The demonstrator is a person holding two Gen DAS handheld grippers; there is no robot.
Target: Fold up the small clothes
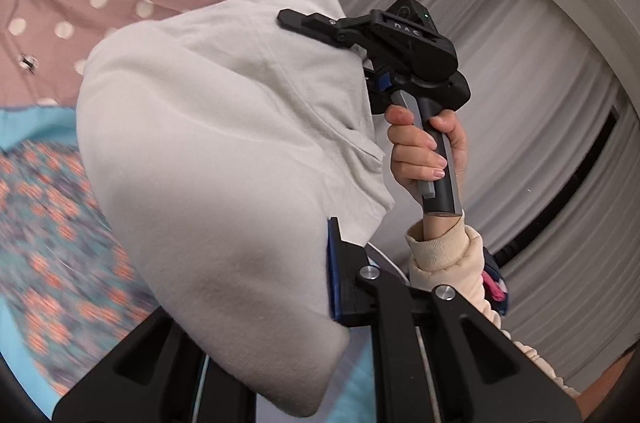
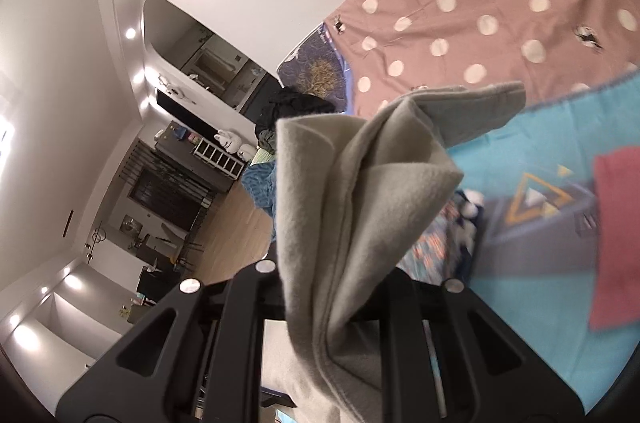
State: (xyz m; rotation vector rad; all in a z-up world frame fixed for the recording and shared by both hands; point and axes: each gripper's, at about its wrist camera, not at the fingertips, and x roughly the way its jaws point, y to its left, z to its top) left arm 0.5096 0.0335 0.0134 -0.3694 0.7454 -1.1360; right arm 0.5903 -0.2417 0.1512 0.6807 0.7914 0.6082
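Lifting the pale grey garment (image 1: 208, 159) clear of the bed, held between both grippers.

The left gripper (image 1: 336, 263) and the right gripper (image 2: 340, 303) are each seen clamped on an edge of the cloth, jaws nearly together with fabric pinched between them. The garment is carried in the air above the blue bedspread (image 2: 520, 283), near the edge that meets the pink dotted sheet (image 2: 480, 15). The step is judged to be carrying or opening out, no fold being made yet. Its long axis appears to run from one gripper to the other, the rest hanging down bunched. Next, it must be stretched taut and laid flat on the bedspread.
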